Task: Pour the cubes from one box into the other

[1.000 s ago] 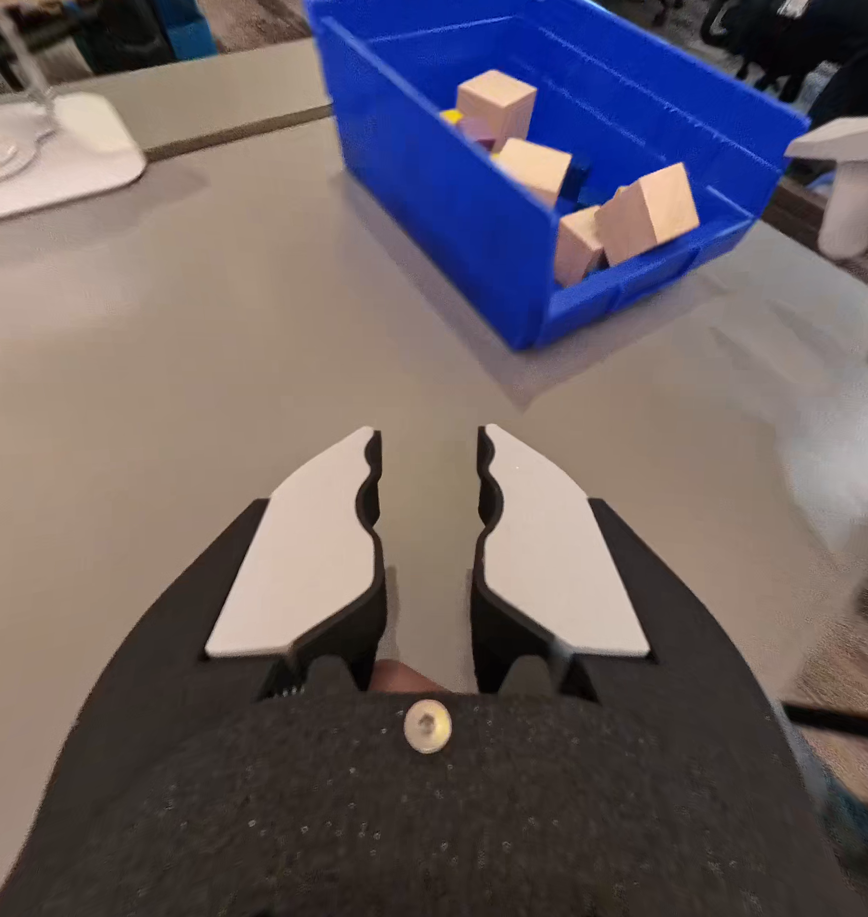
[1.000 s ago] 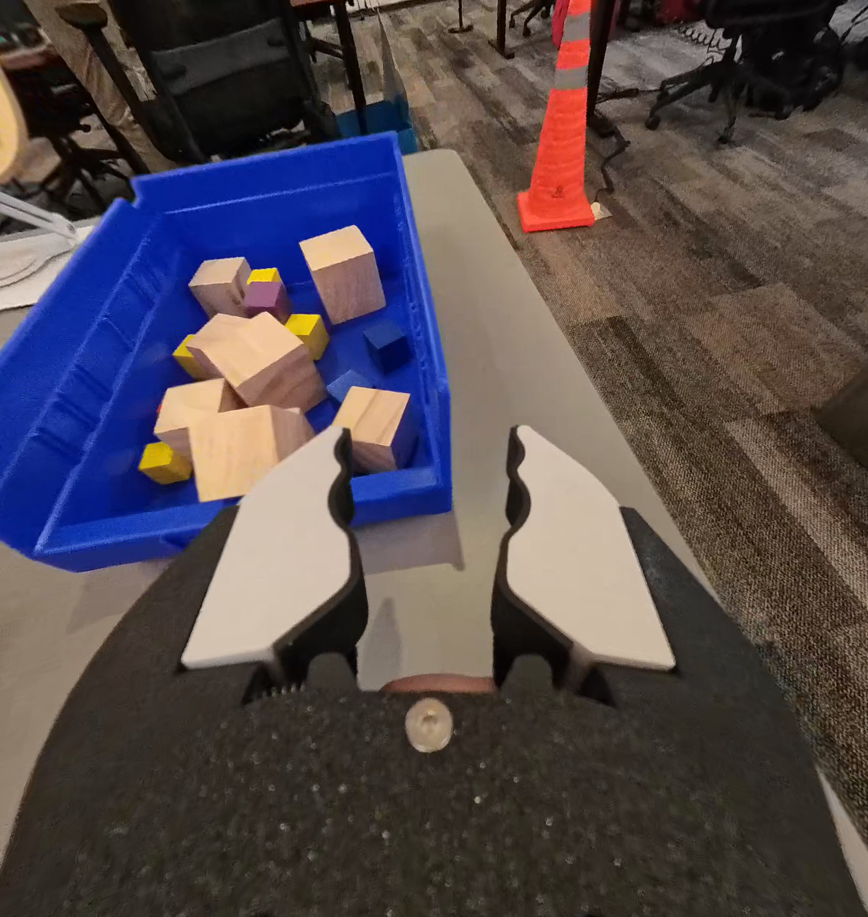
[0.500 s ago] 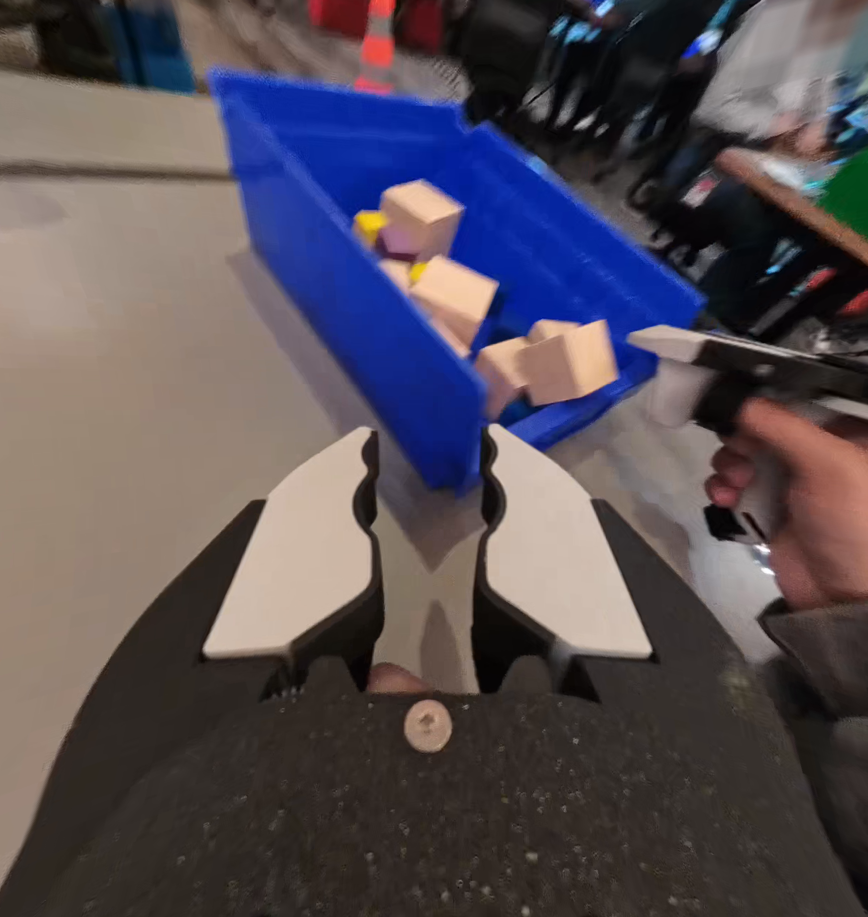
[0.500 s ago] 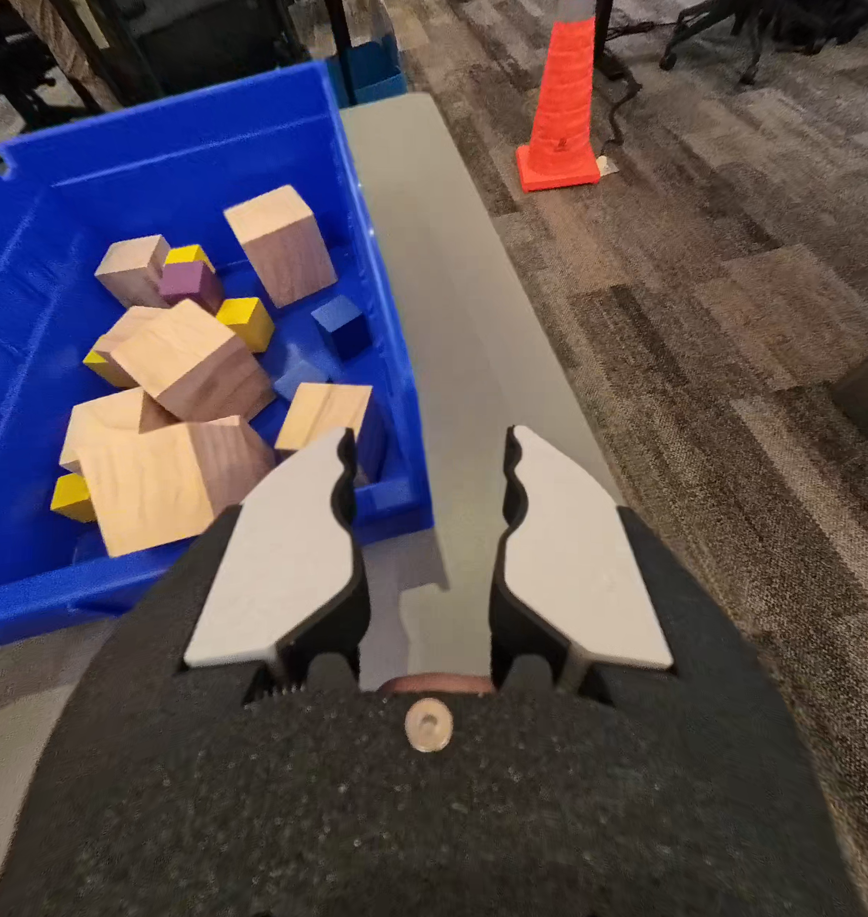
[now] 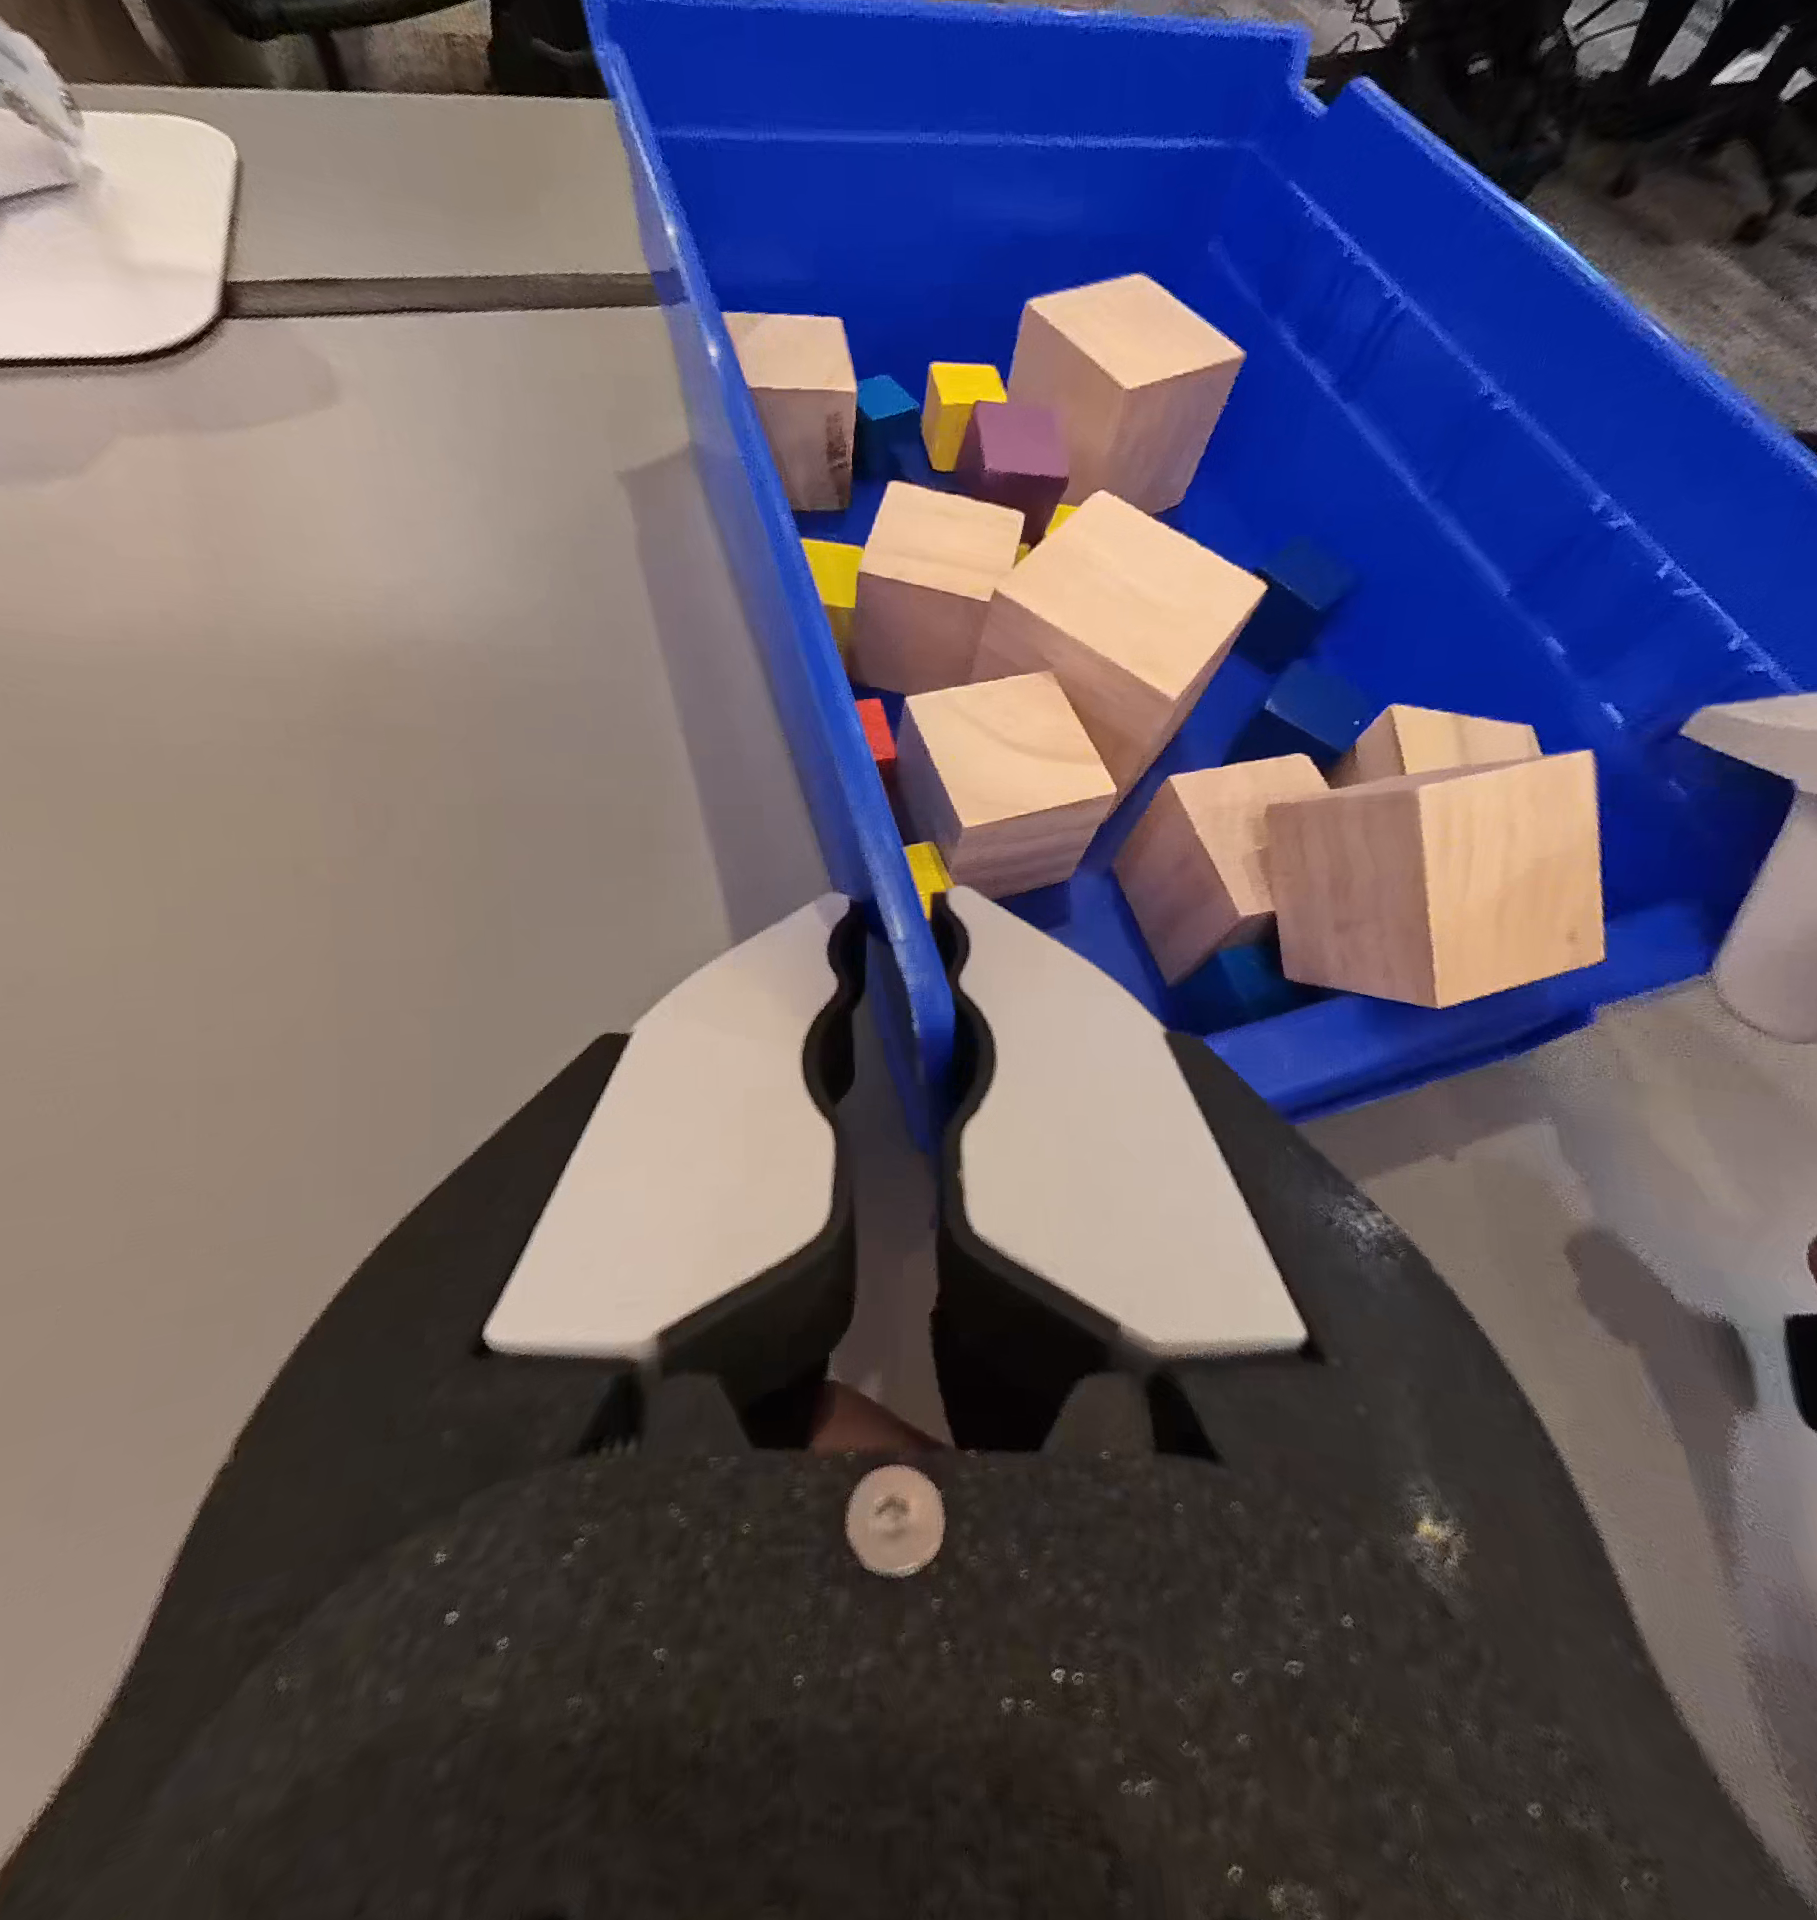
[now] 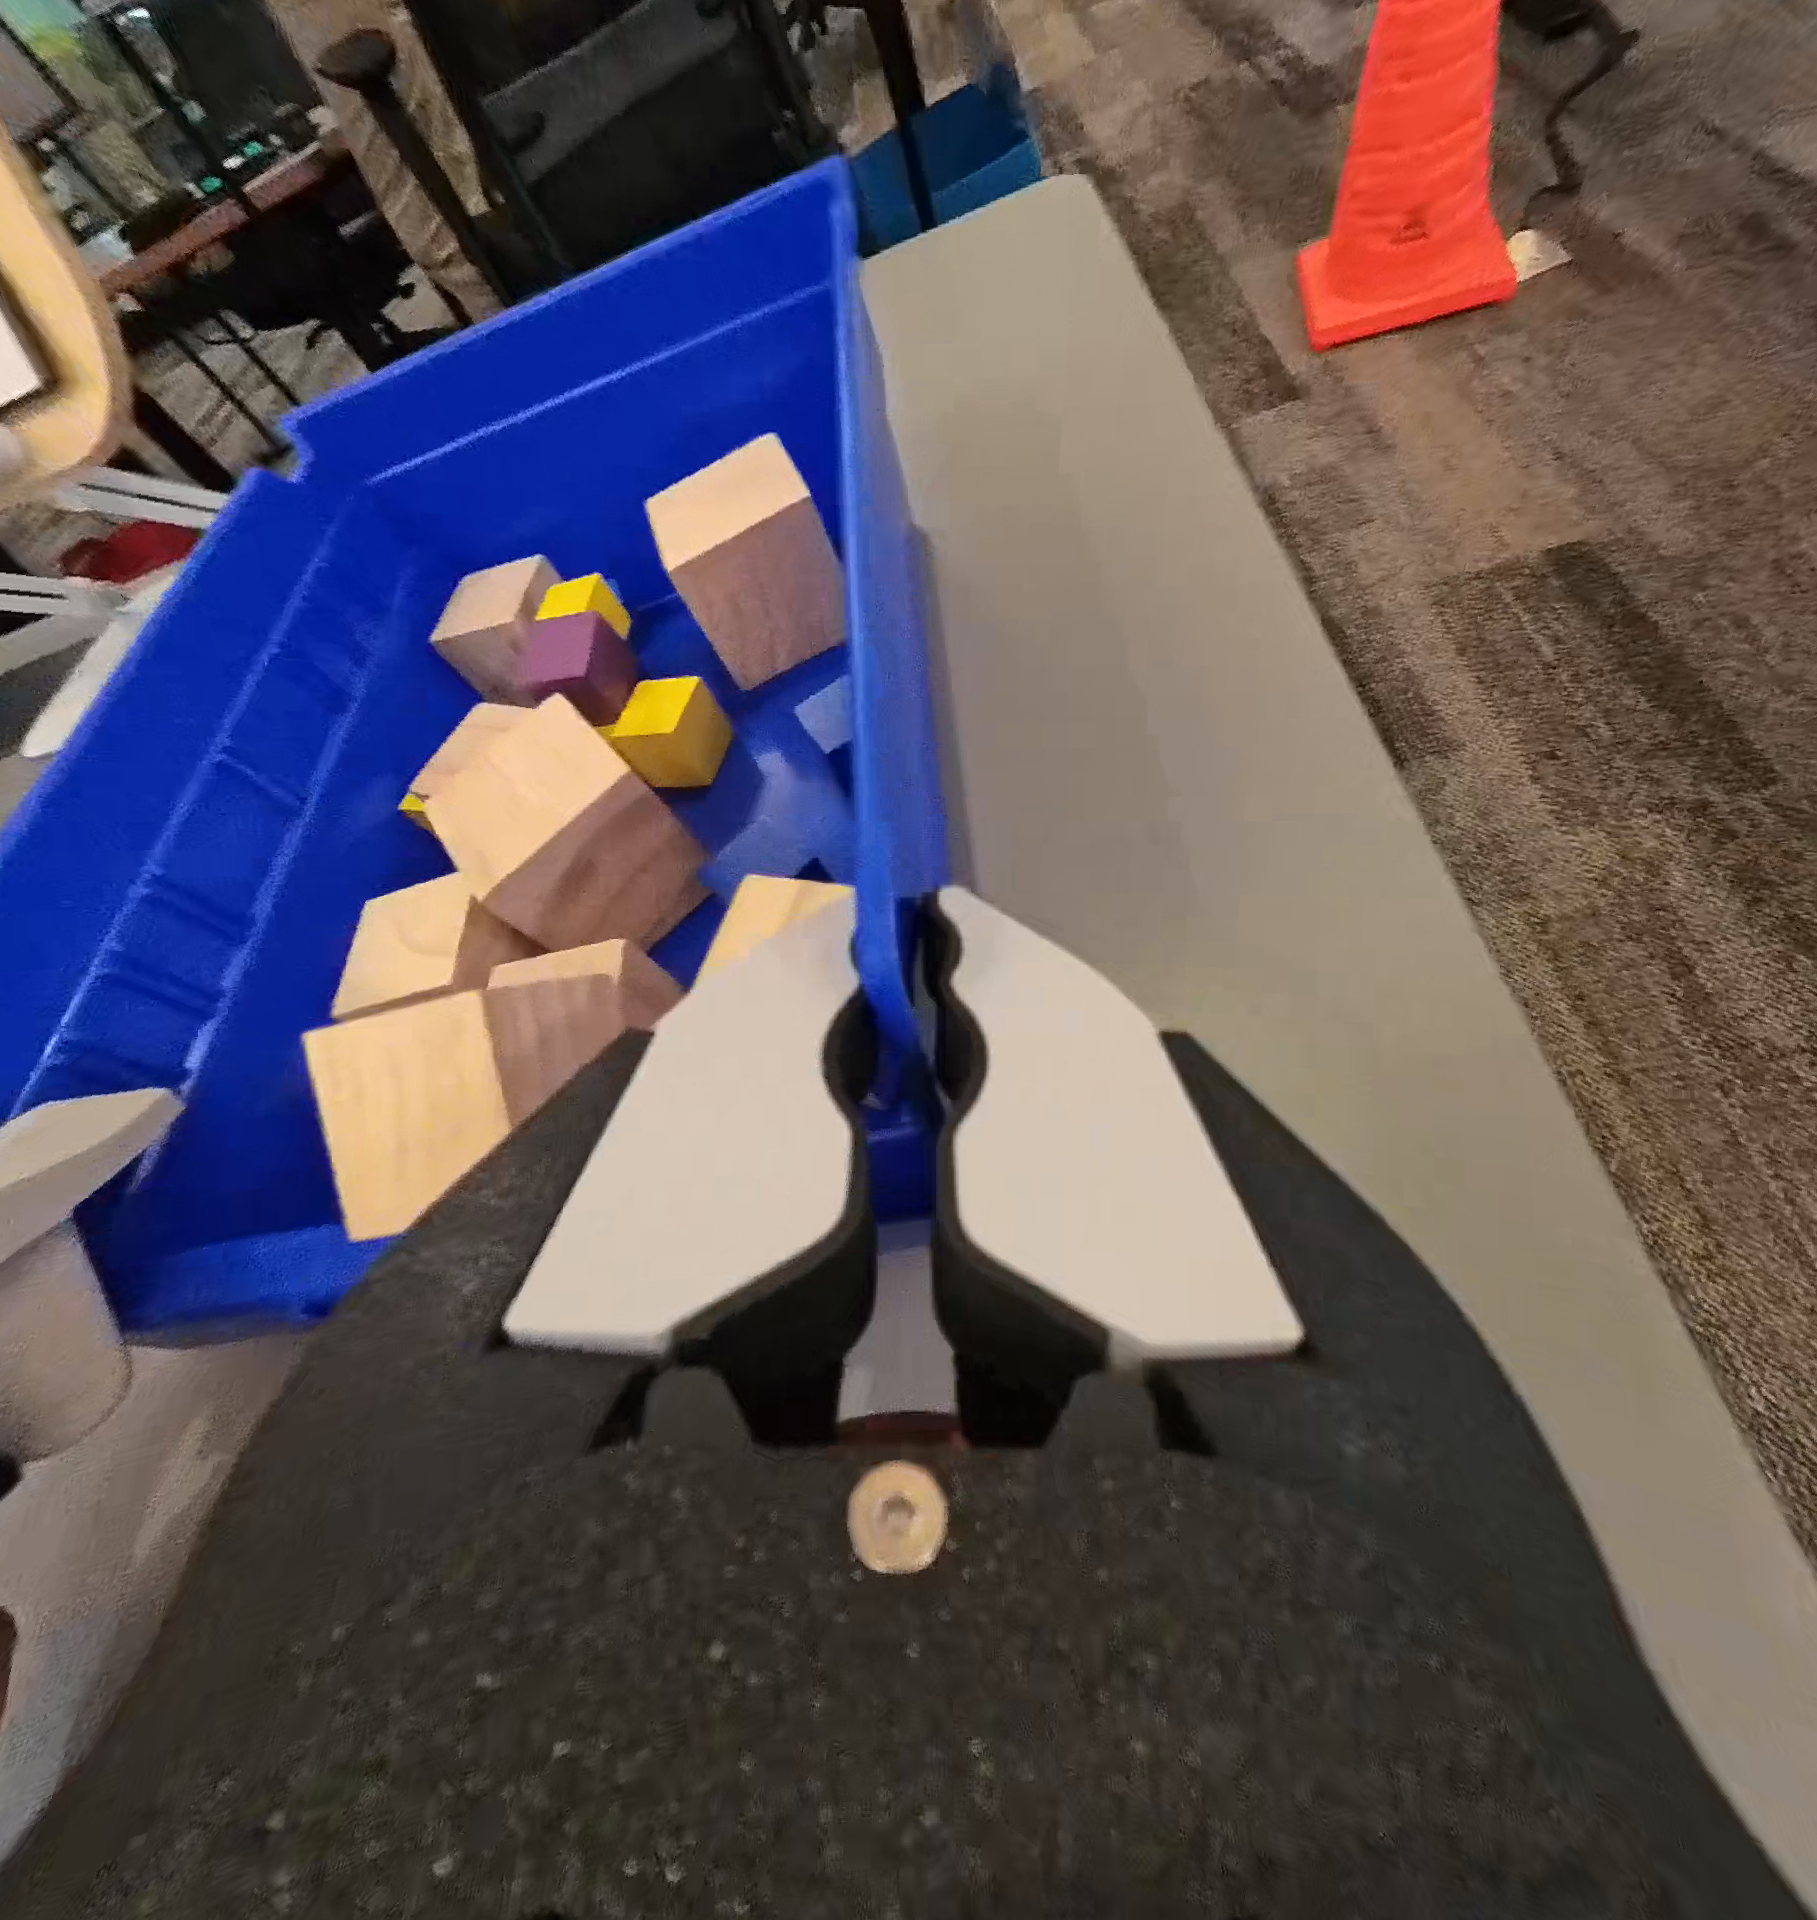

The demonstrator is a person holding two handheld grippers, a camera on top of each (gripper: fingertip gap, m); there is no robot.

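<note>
two hand-held grippers [image 5: 899, 914] [image 6: 893, 914] clamp opposite blue box [image 5: 1506, 436] walls.

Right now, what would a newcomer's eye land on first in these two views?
The bright blue bin on the grey table, heaped with pale wooden cubes and a few small yellow, blue and purple ones. Next, both grippers clamp its side walls at the near corners: the left gripper on one wall, the right gripper on the opposite. An orange traffic cone stands on the carpet beyond.
</note>
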